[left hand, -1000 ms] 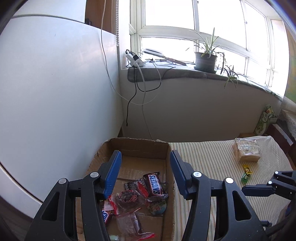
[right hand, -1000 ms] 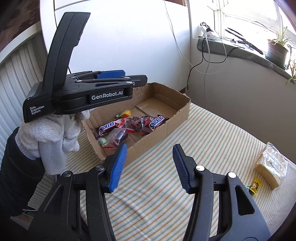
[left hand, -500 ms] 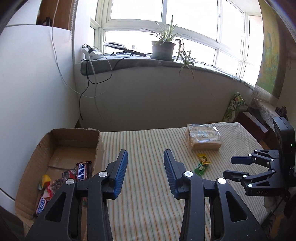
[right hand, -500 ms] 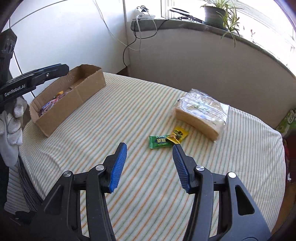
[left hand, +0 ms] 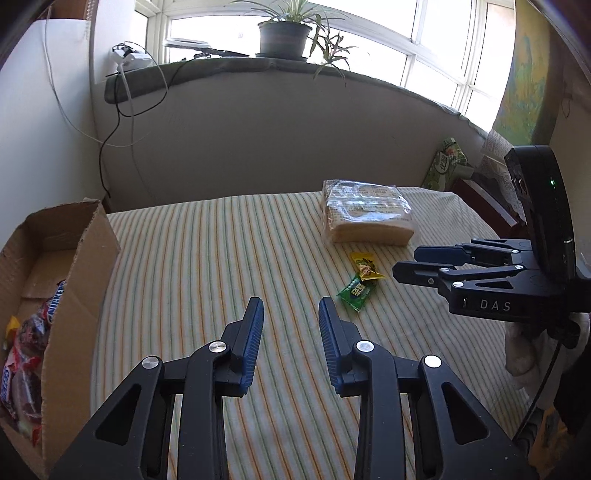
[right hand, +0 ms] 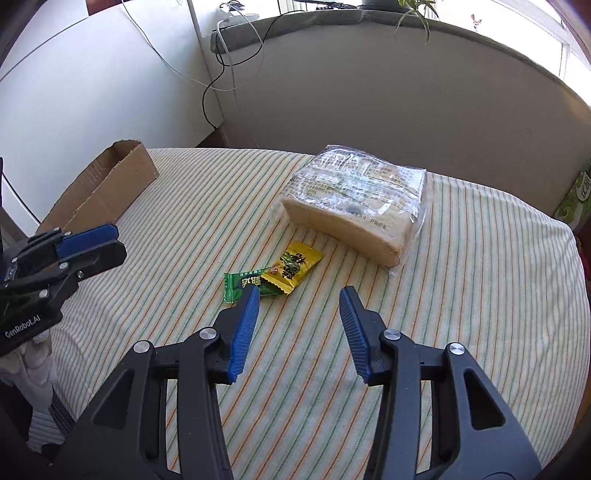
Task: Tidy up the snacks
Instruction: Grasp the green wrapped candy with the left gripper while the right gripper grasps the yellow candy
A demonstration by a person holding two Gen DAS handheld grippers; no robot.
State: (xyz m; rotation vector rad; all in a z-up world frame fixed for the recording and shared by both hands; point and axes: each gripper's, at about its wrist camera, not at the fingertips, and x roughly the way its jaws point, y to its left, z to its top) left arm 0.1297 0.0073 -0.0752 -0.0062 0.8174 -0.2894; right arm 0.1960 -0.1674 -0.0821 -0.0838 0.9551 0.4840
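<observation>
Lying just beyond right gripper point(right hand: 297, 297) jaws: green packet point(right hand: 245, 286).

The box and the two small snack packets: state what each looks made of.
Box: brown corrugated cardboard, matte, with raw torn edges. Green packet and yellow packet: thin printed plastic or foil film, probably; slightly glossy, with crimped zigzag ends.

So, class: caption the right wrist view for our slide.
Open right gripper nears green and yellow snack packets beside wrapped bread.

Home room: potted plant point(left hand: 284, 31) on windowsill, striped tablecloth point(left hand: 229, 251).
</observation>
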